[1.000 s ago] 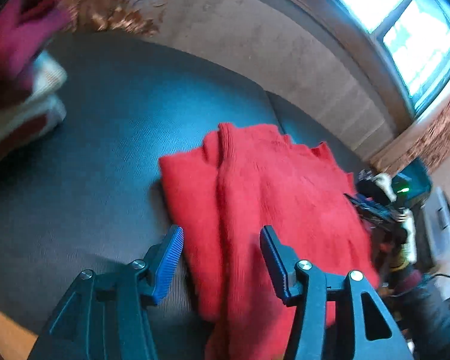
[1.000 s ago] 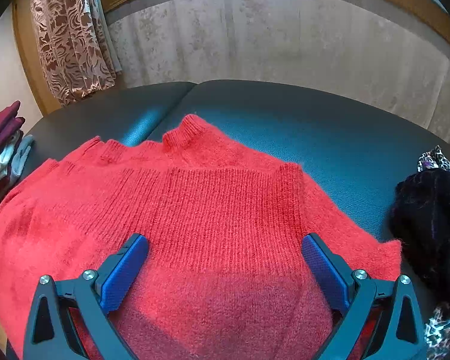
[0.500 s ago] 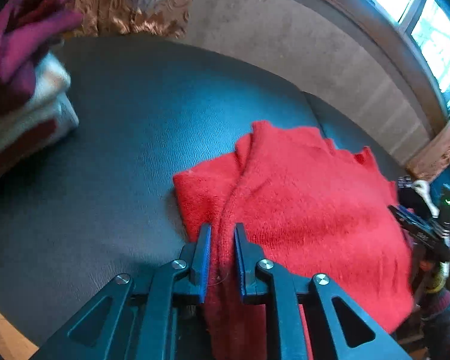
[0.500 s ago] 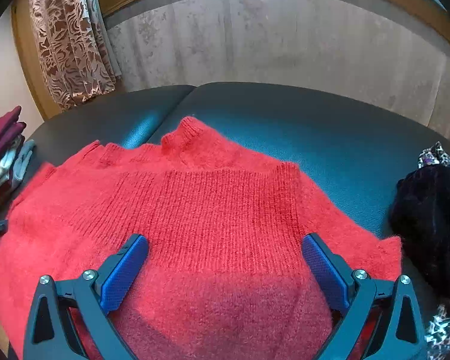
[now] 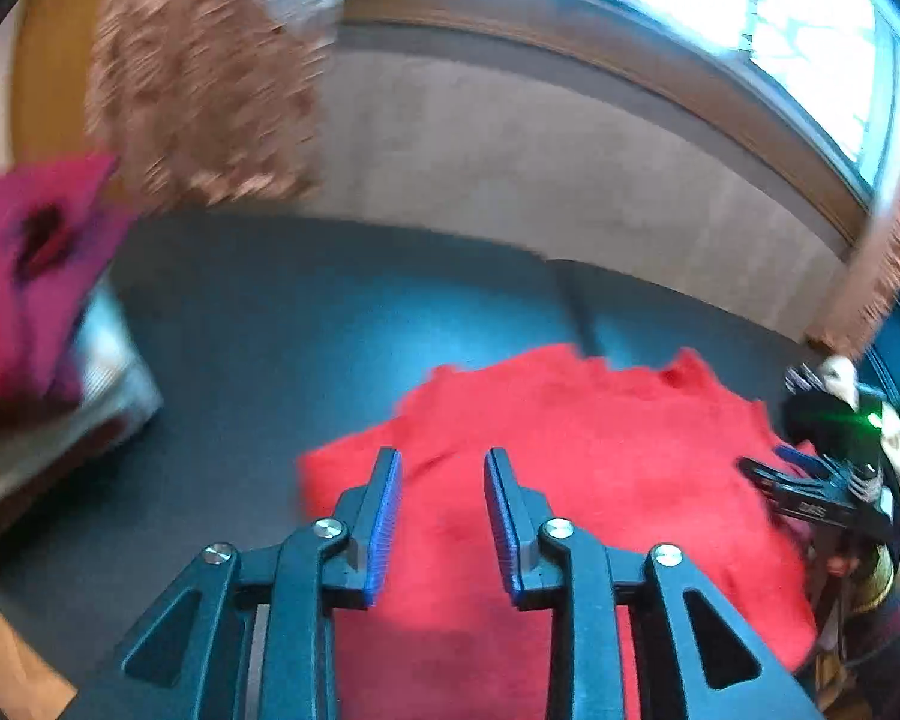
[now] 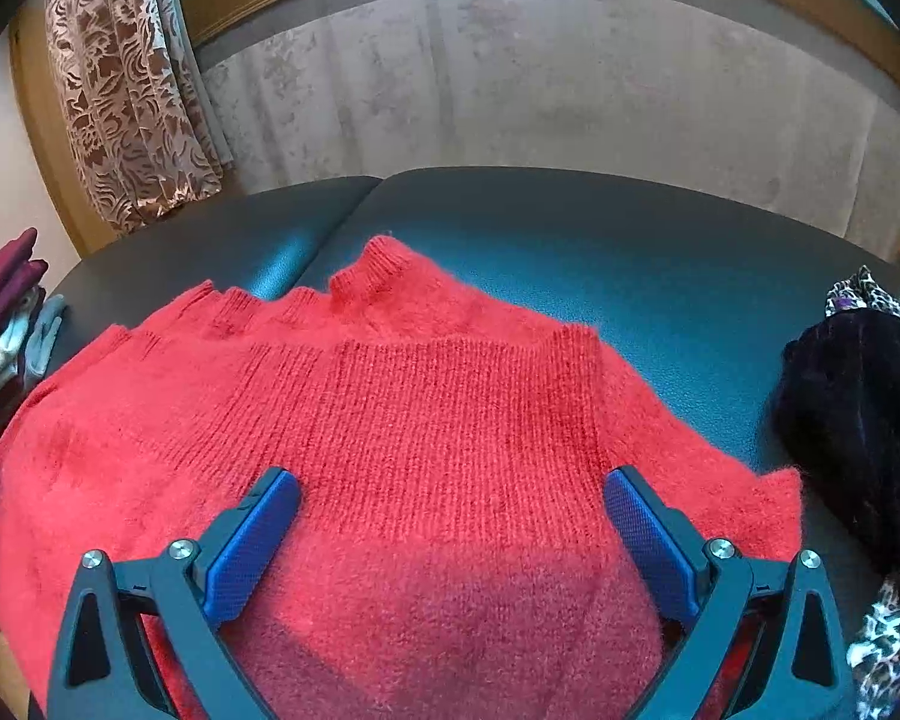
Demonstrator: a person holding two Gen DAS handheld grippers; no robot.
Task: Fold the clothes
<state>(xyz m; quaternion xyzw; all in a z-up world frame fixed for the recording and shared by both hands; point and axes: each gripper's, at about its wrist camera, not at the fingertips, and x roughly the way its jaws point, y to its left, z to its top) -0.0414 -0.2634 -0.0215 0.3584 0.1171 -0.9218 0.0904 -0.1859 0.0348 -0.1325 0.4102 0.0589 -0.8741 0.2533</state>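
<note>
Just ahead of the left gripper (image 5: 441,519) lies the red sweater (image 6: 426,438), spread flat on the dark couch seat (image 6: 600,252) so it can be folded. Its jaws have just been opening and stand partly apart with nothing pinched between them, seemingly a released tuck. Beneath the right gripper (image 6: 450,546) the knit spreads between wide-open jaws that grip nothing, probably ready to steady it. The sweater's ribbed collar points away from that gripper, its long axis running crosswise.
</note>
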